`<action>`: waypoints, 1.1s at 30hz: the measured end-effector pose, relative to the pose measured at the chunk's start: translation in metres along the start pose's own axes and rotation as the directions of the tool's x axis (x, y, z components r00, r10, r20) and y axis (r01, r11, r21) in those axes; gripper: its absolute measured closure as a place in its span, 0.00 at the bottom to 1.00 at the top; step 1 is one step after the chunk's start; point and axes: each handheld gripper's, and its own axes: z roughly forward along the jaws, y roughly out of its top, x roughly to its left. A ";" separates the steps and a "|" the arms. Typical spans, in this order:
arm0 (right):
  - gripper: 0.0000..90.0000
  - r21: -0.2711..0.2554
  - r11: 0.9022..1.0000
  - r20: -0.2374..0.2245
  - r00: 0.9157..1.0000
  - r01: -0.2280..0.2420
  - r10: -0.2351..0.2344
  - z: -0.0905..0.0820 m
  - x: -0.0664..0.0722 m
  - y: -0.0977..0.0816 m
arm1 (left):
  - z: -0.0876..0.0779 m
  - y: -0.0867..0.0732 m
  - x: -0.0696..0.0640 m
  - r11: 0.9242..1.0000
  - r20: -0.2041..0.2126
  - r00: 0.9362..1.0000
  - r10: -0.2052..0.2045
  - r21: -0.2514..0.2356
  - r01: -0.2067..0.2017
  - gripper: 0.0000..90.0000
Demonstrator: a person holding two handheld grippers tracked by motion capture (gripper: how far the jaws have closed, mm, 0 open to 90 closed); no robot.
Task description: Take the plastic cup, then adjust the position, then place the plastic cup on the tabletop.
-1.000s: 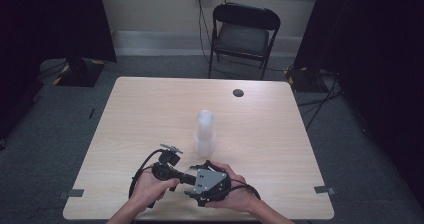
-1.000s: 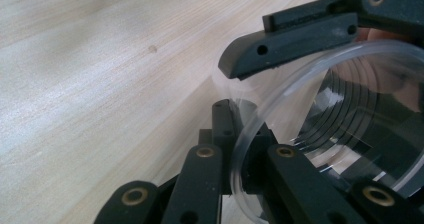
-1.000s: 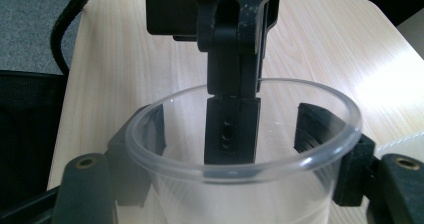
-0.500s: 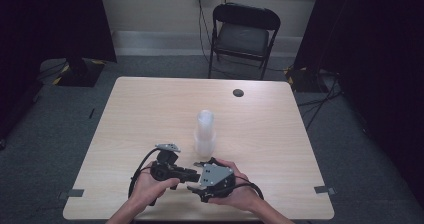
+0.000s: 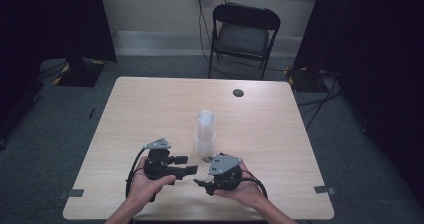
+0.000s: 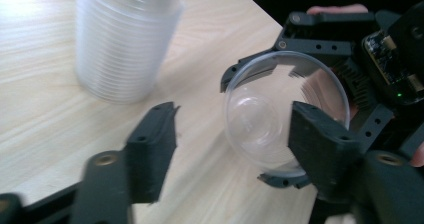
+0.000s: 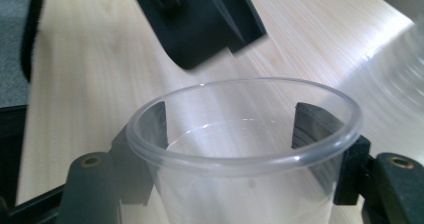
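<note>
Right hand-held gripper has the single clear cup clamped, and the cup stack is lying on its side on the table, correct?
Not quite: the cup stack stands upright, as the high view shows. The right hand-held gripper does clamp the single clear cup.

Clear, glossy thin-plastic cup (image 7: 245, 149) — smooth-walled; pale matt wood-grain tabletop (image 5: 150, 114); far black metal folding chair (image 5: 243, 34) — padded seat.

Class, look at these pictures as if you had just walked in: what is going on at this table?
A person at a wooden table holds a gripper in each hand. The right gripper is shut on a single clear plastic cup. The left gripper faces that cup; its jaws have just been opening, and one jaw sits inside the rim without gripping. A stack of clear cups stands just beyond.
</note>
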 end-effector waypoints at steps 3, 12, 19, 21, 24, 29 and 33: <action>0.34 -0.005 0.998 -0.005 0.998 -0.067 0.067 -0.001 -0.008 -0.004 | -0.004 -0.001 0.006 1.000 -0.002 1.000 -0.018 -0.016 0.018 0.37; 0.34 -0.026 0.986 0.039 0.985 -0.165 0.166 -0.010 -0.028 -0.014 | -0.012 -0.002 0.014 0.998 -0.078 0.997 -0.006 -0.057 0.002 0.30; 0.34 -0.057 0.976 0.060 0.975 -0.210 0.213 -0.017 -0.038 -0.017 | -0.013 -0.004 0.015 0.998 -0.127 0.991 0.033 -0.044 -0.039 0.27; 0.34 -0.062 0.973 0.061 0.972 -0.222 0.226 -0.019 -0.039 -0.017 | -0.013 -0.005 0.016 0.998 -0.142 0.989 0.044 -0.043 -0.050 0.26; 0.34 -0.075 0.968 0.072 0.967 -0.239 0.244 -0.023 -0.043 -0.018 | -0.013 -0.008 0.019 0.997 -0.159 0.987 0.033 -0.057 -0.042 0.22; 0.34 -0.104 0.960 0.087 0.959 -0.260 0.269 -0.030 -0.051 -0.016 | -0.014 -0.013 0.024 0.995 -0.198 0.979 0.046 -0.074 -0.062 0.22; 0.34 -0.133 0.948 0.103 0.948 -0.288 0.302 -0.036 -0.060 -0.016 | -0.015 -0.016 0.026 0.992 -0.230 0.971 0.067 -0.085 -0.089 0.22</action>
